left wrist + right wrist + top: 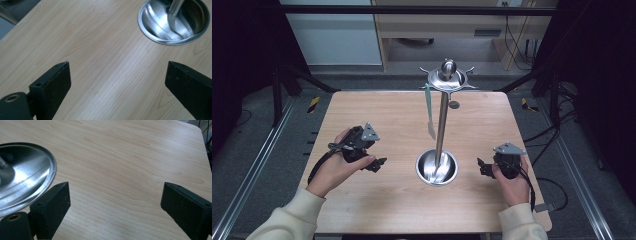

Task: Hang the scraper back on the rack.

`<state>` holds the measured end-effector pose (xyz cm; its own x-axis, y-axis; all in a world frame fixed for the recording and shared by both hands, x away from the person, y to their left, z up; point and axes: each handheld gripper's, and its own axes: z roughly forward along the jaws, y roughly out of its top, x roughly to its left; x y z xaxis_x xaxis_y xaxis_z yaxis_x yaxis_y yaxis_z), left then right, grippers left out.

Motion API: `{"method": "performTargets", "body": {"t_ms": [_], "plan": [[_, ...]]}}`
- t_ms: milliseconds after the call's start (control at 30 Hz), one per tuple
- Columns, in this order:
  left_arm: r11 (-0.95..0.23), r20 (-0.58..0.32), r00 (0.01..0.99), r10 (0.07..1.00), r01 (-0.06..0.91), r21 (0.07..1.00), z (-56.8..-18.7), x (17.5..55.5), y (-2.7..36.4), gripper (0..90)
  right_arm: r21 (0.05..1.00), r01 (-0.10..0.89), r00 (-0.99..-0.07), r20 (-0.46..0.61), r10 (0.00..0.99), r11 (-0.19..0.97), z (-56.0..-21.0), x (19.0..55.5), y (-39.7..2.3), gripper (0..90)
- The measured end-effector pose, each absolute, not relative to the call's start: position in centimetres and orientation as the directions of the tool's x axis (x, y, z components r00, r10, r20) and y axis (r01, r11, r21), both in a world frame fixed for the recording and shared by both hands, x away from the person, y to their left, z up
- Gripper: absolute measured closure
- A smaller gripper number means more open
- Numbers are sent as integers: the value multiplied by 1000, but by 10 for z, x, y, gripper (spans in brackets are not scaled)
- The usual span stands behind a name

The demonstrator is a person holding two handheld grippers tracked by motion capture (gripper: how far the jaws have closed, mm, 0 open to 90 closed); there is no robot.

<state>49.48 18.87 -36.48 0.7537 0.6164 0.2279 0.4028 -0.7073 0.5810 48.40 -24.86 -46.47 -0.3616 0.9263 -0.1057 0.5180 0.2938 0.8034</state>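
A steel utensil stand rises from the middle of the wooden table (362, 205): round dished base (437, 167), thin pole (441, 125), hooked top ring (447, 79). A pale green spatula (429, 112) hangs from a hook on its left side. My left gripper (380, 164) rests low on the table left of the base, open and holding nothing. My right gripper (481, 166) sits right of the base, open and holding nothing too. The base (174, 21) lies beyond the left gripper (117, 80), and the base (23, 177) shows at the left past the right gripper (115, 200).
The table has rounded corners and aluminium rails along both sides on the floor. Cables lie on the floor at the right. A wooden cabinet (452, 25) stands behind the table. Bare wood surrounds the stand's base on all sides.
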Motion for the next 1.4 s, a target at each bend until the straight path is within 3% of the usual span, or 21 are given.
{"method": "performTargets", "body": {"t_ms": [733, 1233, 1400], "plan": [[-683, 297, 675, 675, 420, 597, -402, 497, 228, 90, 802, 510, -372, -121, 920, 312, -466, 484, -248, 95], [-615, 233, 650, 723, 453, 645, -438, 496, 242, 90, 804, 502, -378, -129, 917, 320, -466, 483, -250, 96], [-608, 254, 627, 737, 451, 653, -450, 499, 247, 90, 800, 510, -369, -128, 921, 315, -467, 483, -251, 96]]}}
